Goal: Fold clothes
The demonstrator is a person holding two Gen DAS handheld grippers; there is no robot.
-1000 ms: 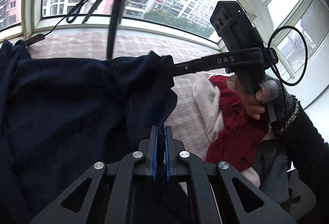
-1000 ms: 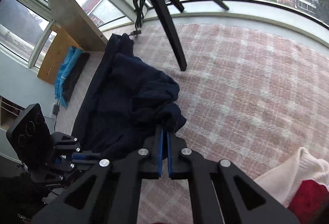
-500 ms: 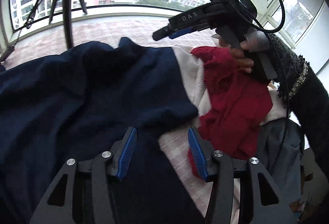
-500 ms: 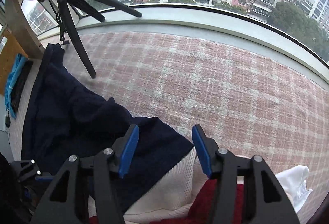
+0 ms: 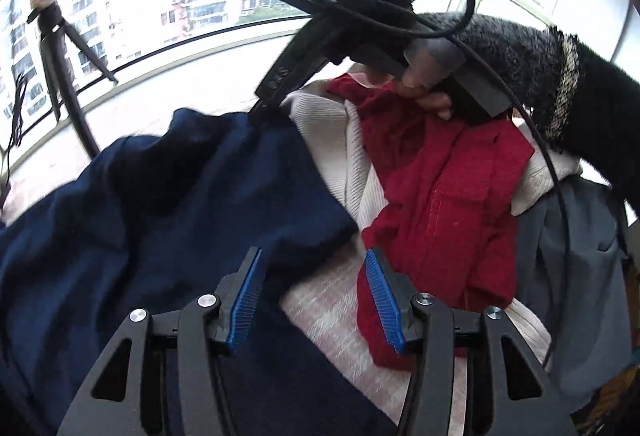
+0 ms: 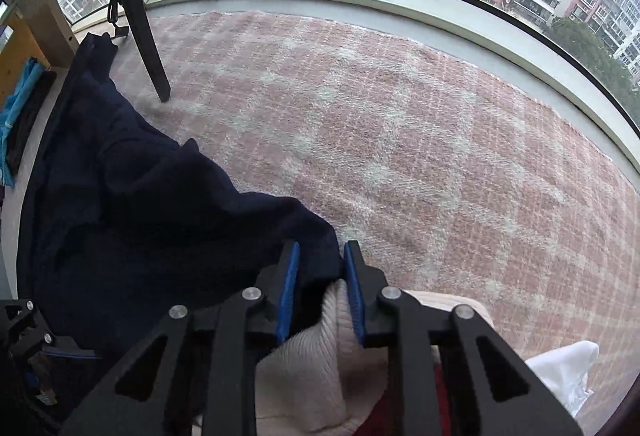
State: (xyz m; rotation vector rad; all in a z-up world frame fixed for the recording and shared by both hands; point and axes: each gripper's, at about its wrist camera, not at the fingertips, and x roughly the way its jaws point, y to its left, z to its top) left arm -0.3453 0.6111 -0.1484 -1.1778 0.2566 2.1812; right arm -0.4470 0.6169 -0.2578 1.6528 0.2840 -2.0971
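A dark navy garment [image 5: 160,216] lies rumpled on a pink checked rug [image 6: 400,116]. Its right edge overlaps a cream knit [image 5: 352,156]. My left gripper [image 5: 316,276] is open above the navy hem, and the pads touch nothing. In the left wrist view, my right gripper [image 5: 260,108] points down at the far corner of the navy cloth. A hand in a black fuzzy sleeve [image 5: 520,52] holds it. In its own view, the right gripper [image 6: 320,268] has closing jaws. The navy garment [image 6: 140,216] has its corner between them, just above the cream knit [image 6: 312,356].
A red garment [image 5: 448,204] and a grey one [image 5: 568,276] are piled on the cream knit at the right. A black tripod [image 6: 148,36] stands on the rug at the back left. A white cloth [image 6: 560,368] lies at the right. Windows curve behind the rug.
Both grippers were shut on the navy cloth, then opened and let it drop. The left moved right. The right sank to the navy corner by the cream knit, and its jaws have narrowed.
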